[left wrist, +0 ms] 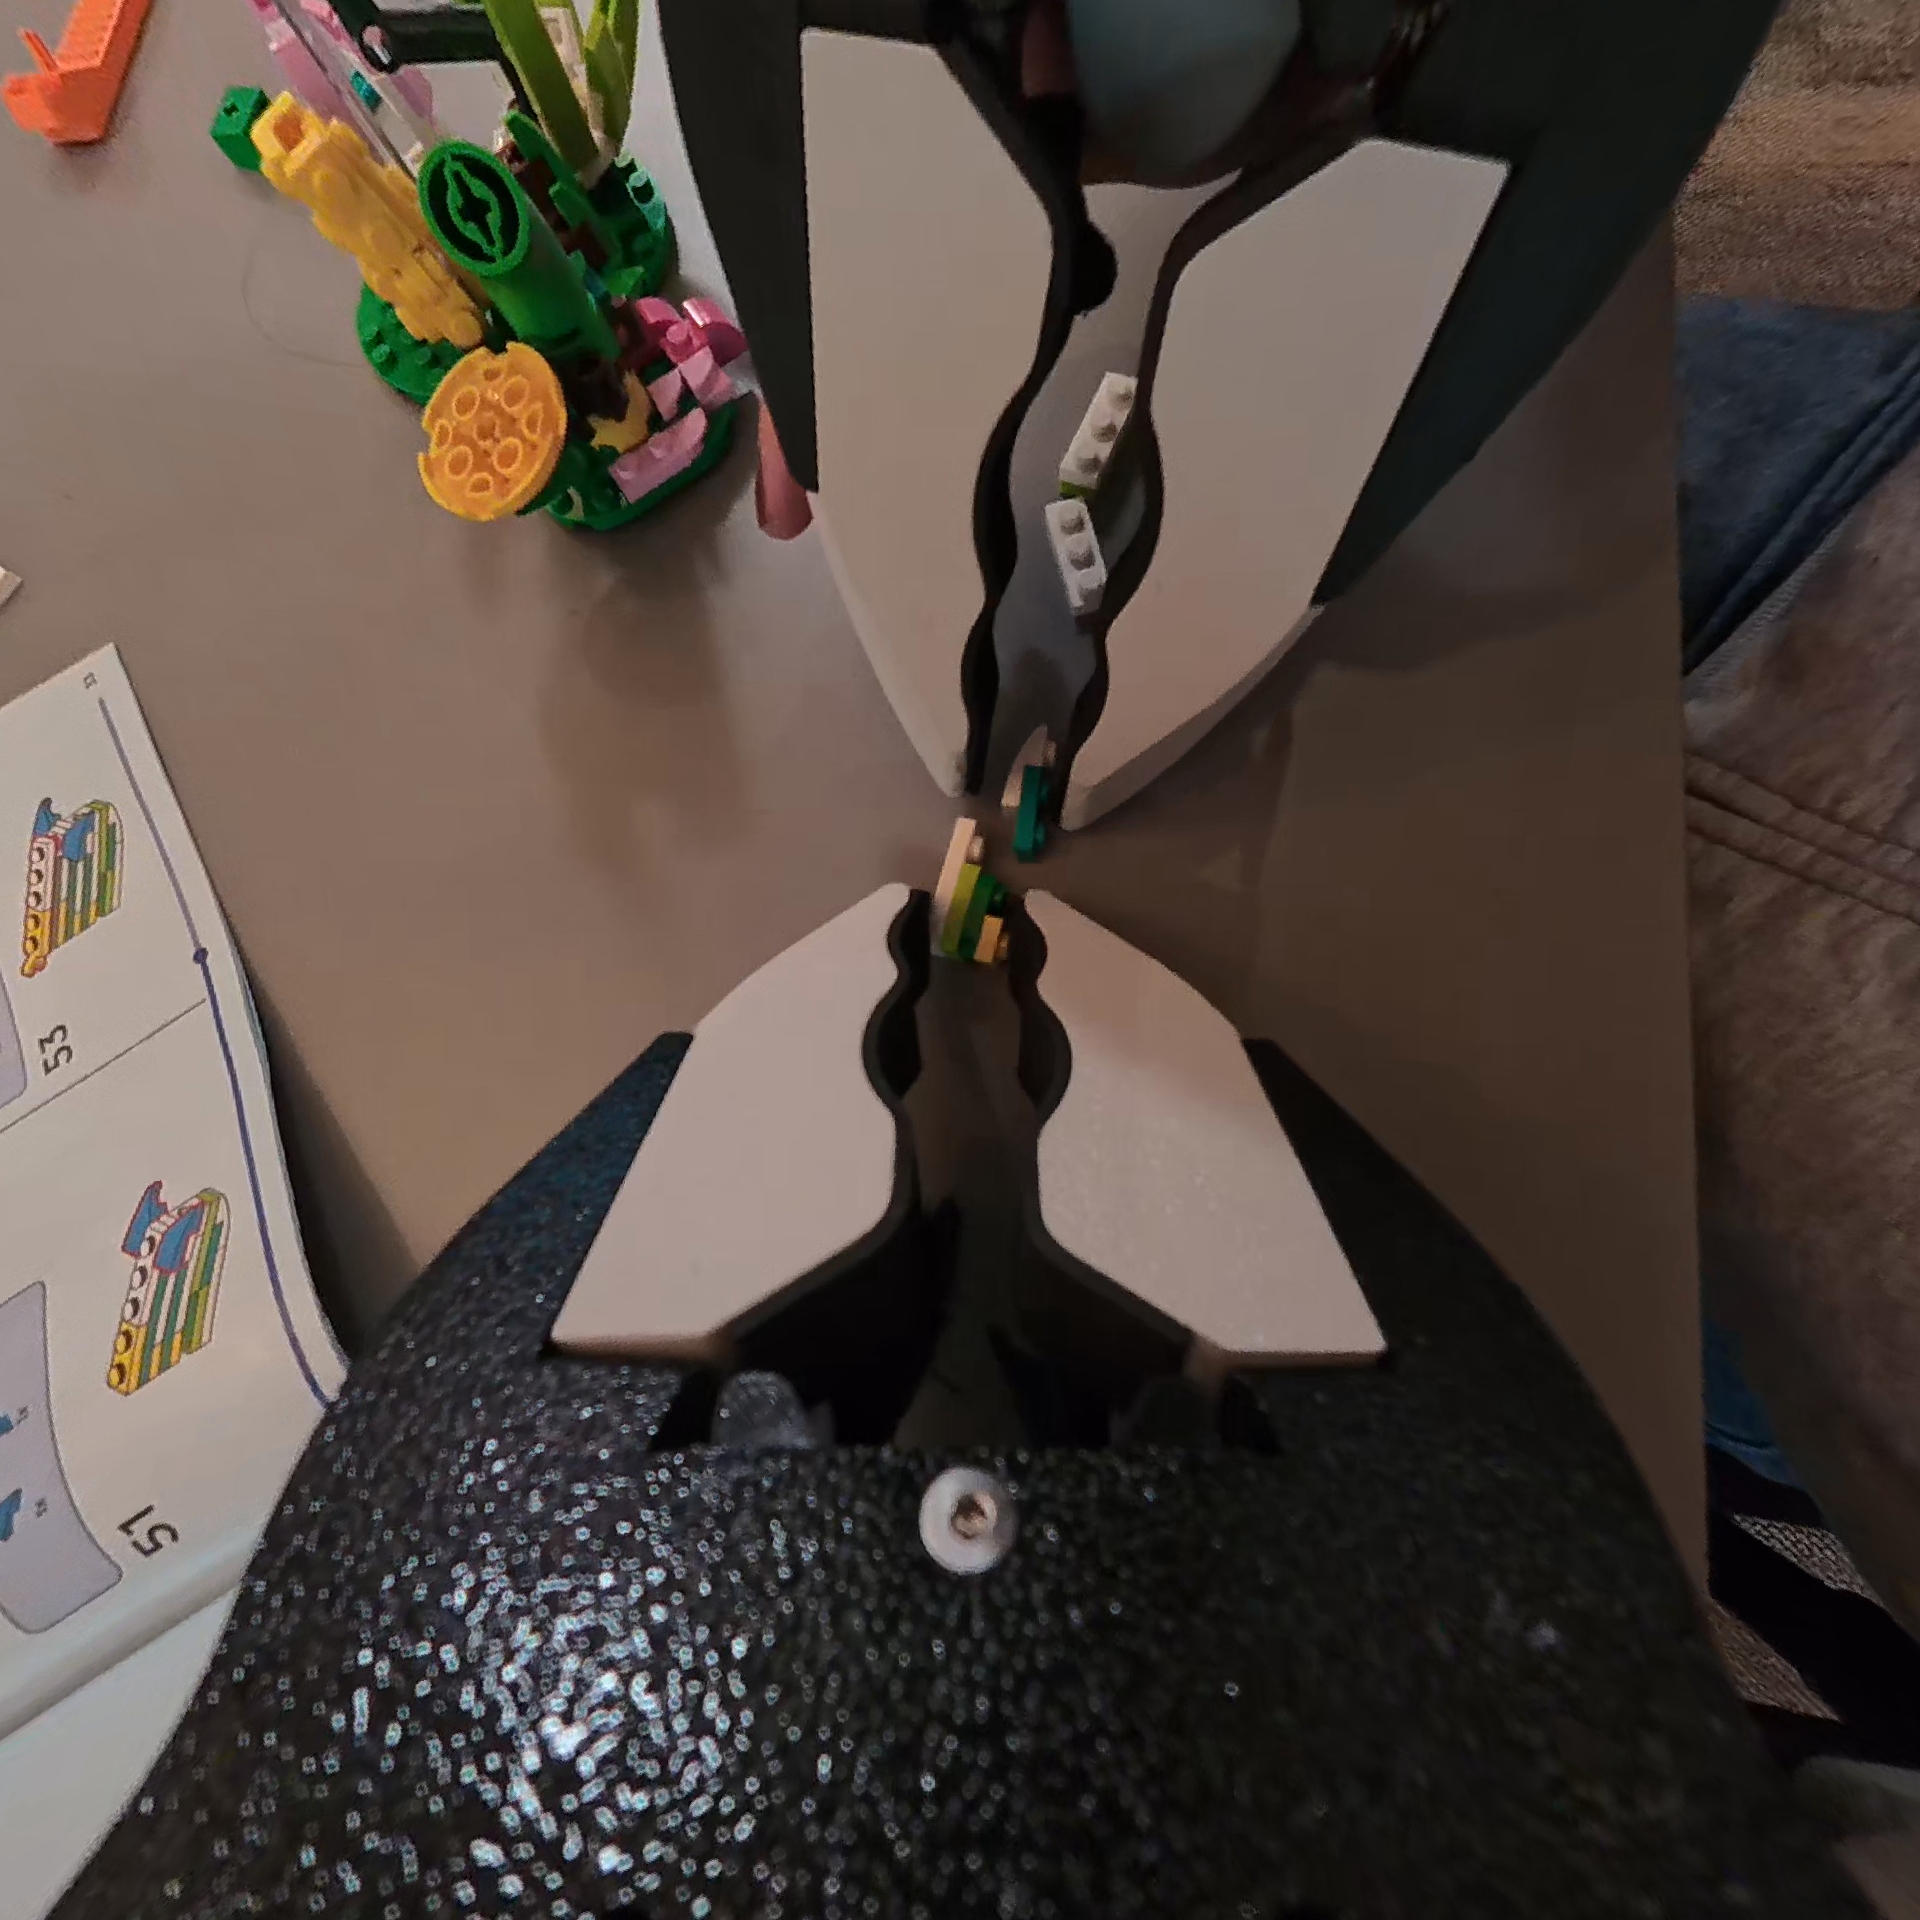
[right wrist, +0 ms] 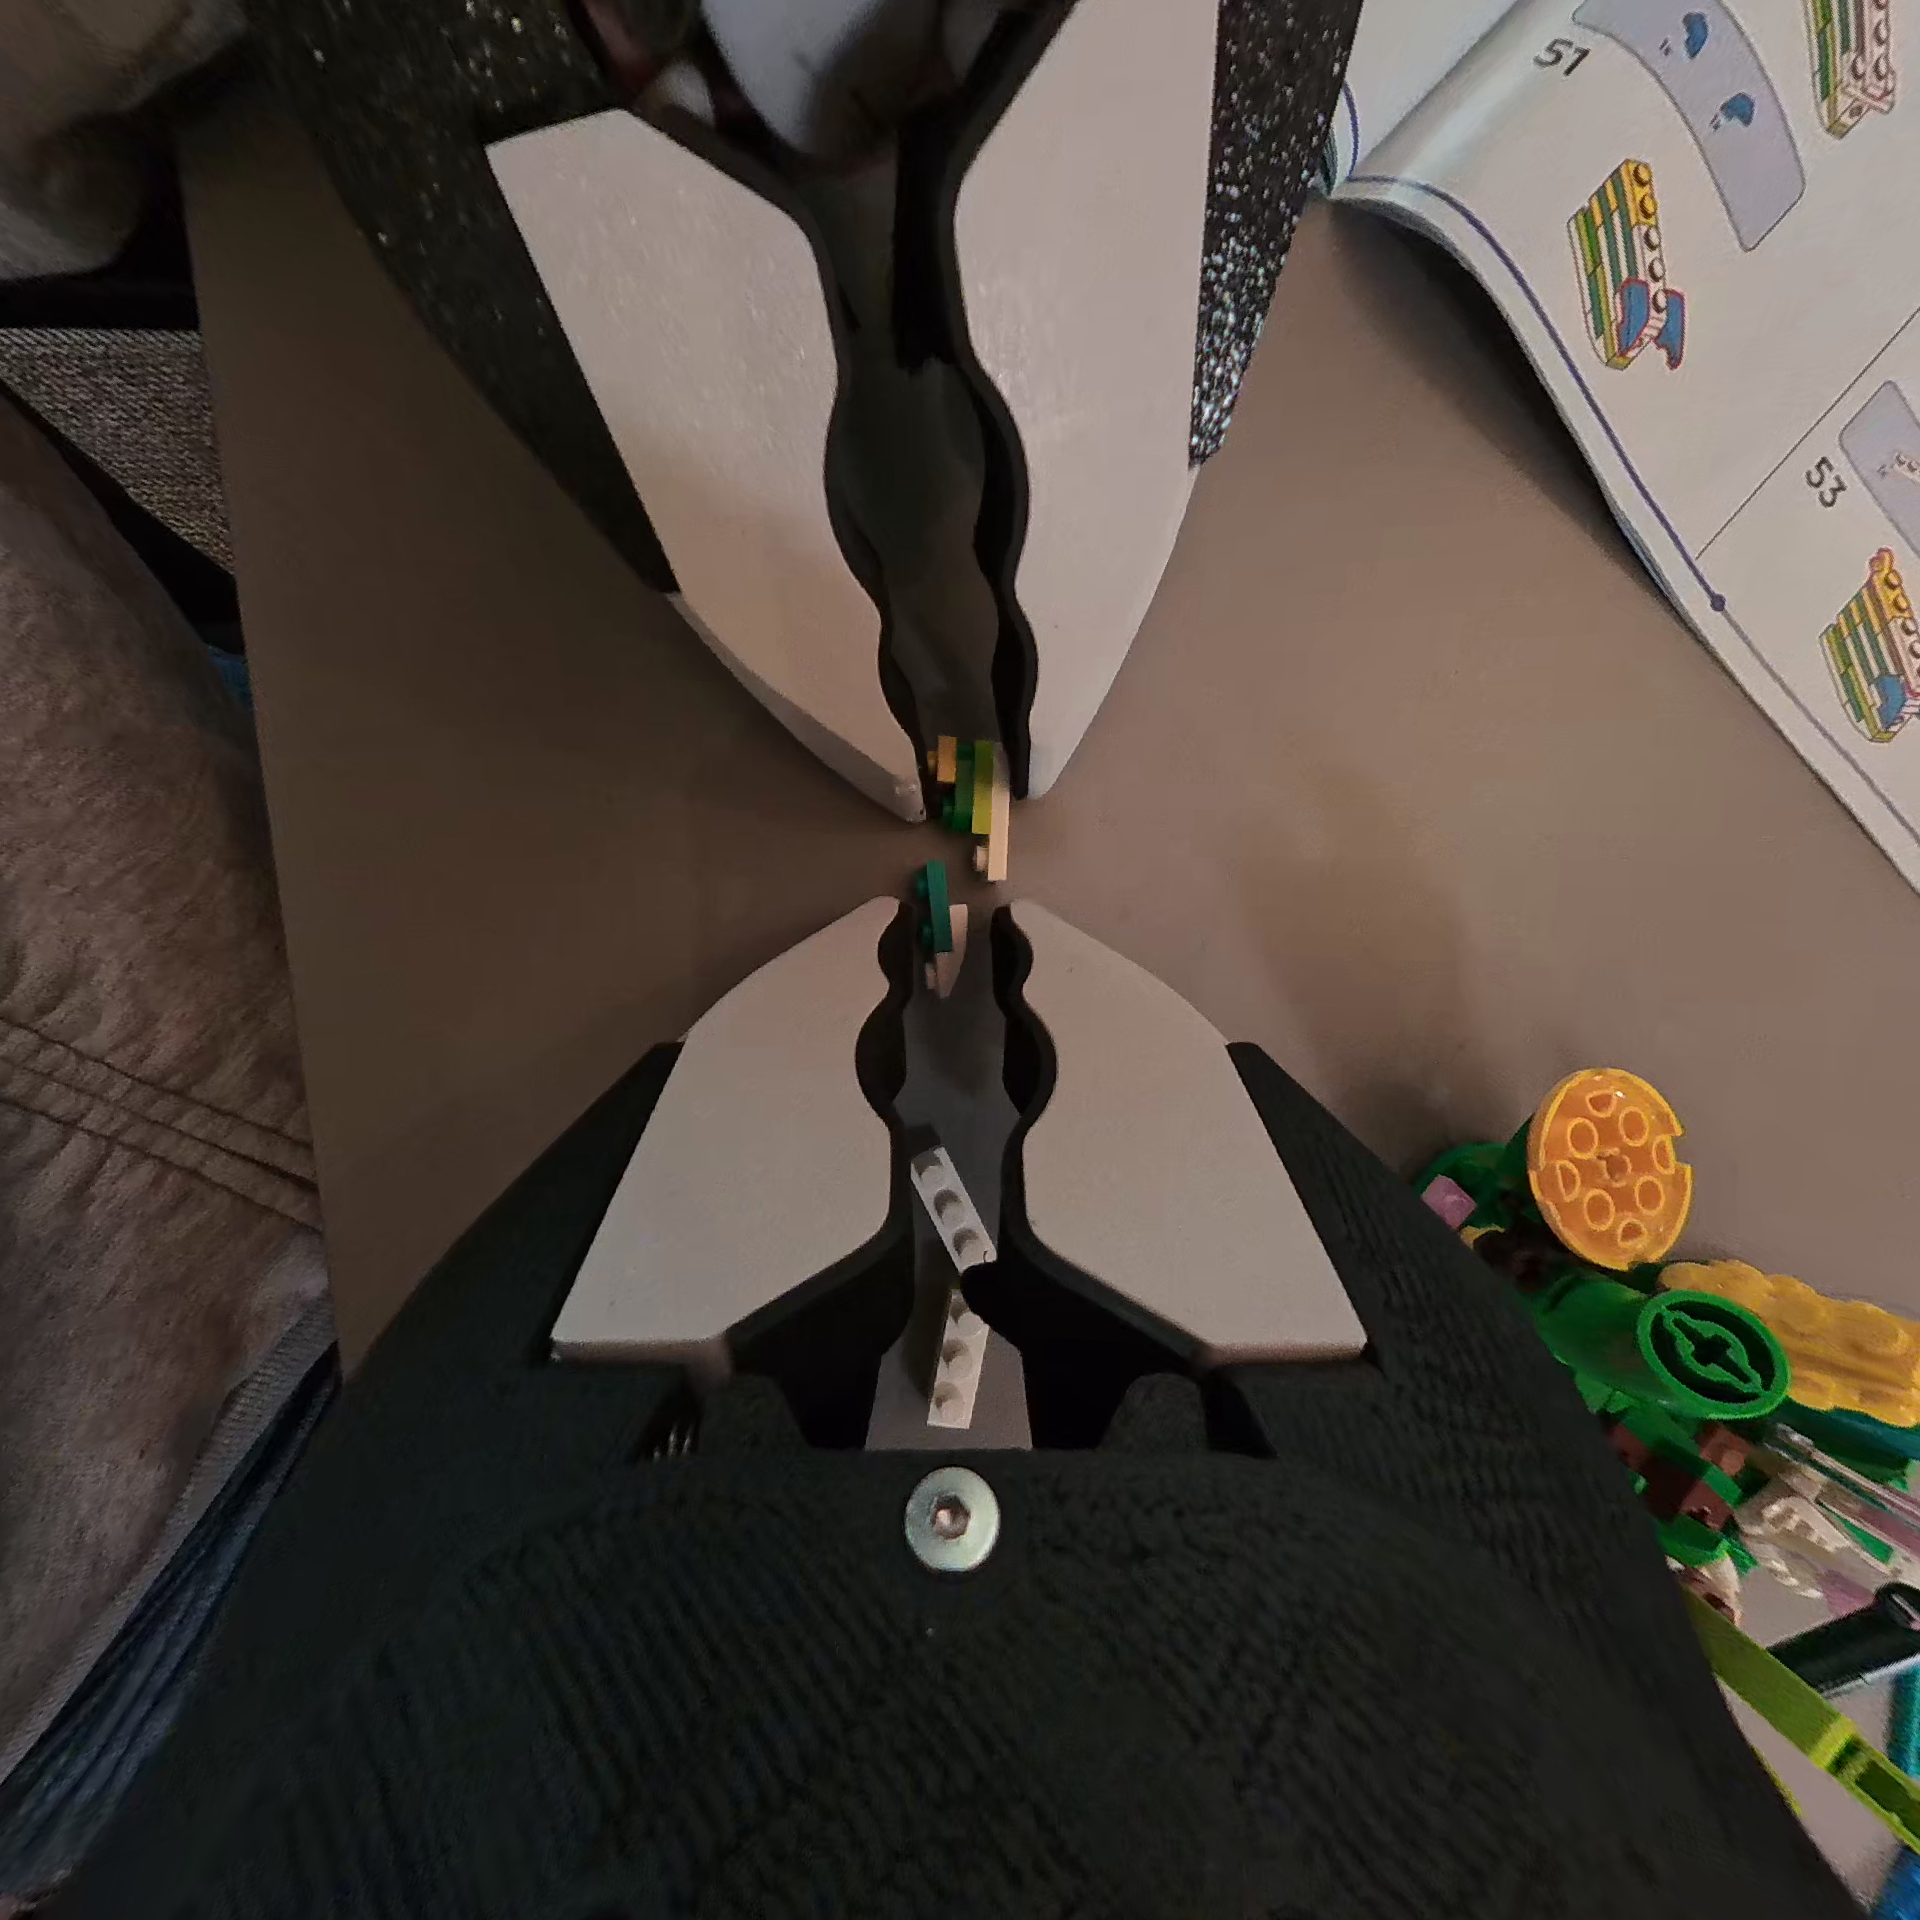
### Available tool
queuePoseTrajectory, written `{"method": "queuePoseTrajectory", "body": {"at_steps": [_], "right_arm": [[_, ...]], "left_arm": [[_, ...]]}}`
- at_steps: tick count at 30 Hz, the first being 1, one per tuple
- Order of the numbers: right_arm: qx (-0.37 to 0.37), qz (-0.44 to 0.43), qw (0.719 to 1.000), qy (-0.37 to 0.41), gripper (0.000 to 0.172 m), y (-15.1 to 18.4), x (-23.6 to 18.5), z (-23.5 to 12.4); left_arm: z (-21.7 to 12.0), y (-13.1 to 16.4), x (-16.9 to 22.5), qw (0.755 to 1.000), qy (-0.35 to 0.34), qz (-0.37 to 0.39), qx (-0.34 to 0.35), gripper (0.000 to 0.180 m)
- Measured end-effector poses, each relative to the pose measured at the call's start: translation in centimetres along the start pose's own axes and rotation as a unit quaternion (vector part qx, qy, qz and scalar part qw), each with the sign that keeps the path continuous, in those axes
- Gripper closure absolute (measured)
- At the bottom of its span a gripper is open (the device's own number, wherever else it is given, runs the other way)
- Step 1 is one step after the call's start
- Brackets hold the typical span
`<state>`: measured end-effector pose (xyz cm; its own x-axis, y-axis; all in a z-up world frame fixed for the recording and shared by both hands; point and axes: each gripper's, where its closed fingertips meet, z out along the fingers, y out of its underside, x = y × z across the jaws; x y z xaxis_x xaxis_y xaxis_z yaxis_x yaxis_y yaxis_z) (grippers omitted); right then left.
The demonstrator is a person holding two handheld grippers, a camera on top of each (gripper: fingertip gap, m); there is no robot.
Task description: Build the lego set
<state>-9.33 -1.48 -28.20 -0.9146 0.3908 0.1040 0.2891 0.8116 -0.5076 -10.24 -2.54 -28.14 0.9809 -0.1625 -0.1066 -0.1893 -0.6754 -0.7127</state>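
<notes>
Left wrist view has the left tongs [left wrist: 971, 914] pinching a small stack of bricks [left wrist: 966, 904], a cream plate with lime, green and tan pieces, held on edge at the very tips with the cream plate sticking out past them. Facing it tip to tip, the right tongs [left wrist: 1013, 800] carry no firm grip. A teal plate backed by a white curved piece [left wrist: 1034, 816] leans against one finger, and the right wrist view shows clear space between that piece [right wrist: 930, 909] and the other finger, so these tongs [right wrist: 945, 914] stand spread around it. The stack [right wrist: 977, 805] and the teal plate sit just beside each other, not touching and slightly offset sideways. As a judgement, both pieces are thin and seated only at the fingertips, so even, square pressure and small, slow motions suit them; a skewed squeeze could twist either one out. Below, on the grey table [left wrist: 520, 779], two white bricks [right wrist: 951, 1216] lie between the right tongs' fingers. Farther out stand a brick flower model [left wrist: 499, 312] in green, yellow and pink, an open instruction booklet [left wrist: 125, 1039] and an orange part [left wrist: 83, 73].
</notes>
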Motion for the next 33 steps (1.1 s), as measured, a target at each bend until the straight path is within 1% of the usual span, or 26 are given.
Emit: {"method": "queuePoseTrajectory", "body": {"at_steps": [8,13,21,24,29,33], "right_arm": [[0.005,0.003,1.000,0.012,0.160,0.12,0.40,-0.07],[0.010,0.007,1.000,0.014,0.162,0.10,0.33,-0.07],[0.022,0.007,0.999,0.026,0.162,0.04,0.33,-0.11],[0.026,0.005,0.999,0.018,0.162,0.01,0.31,-0.09],[0.051,0.014,0.998,-0.021,0.164,-0.13,-0.05,0.01],[0.059,0.006,0.998,-0.029,0.163,-0.24,-0.13,0.05]], "left_arm": [[0.34,-0.41,0.43,0.999,-0.013,0.012,-0.027,0.166],[0.35,-0.40,0.44,1.000,-0.011,0.000,-0.026,0.166],[0.40,-0.46,0.53,0.999,-0.015,0.002,-0.037,0.166],[0.39,-0.46,0.58,0.999,-0.014,0.010,-0.035,0.166],[0.27,-0.39,0.78,0.999,-0.006,0.022,-0.028,0.166],[0.24,-0.38,0.82,0.999,-0.005,0.025,-0.026,0.166]]}}
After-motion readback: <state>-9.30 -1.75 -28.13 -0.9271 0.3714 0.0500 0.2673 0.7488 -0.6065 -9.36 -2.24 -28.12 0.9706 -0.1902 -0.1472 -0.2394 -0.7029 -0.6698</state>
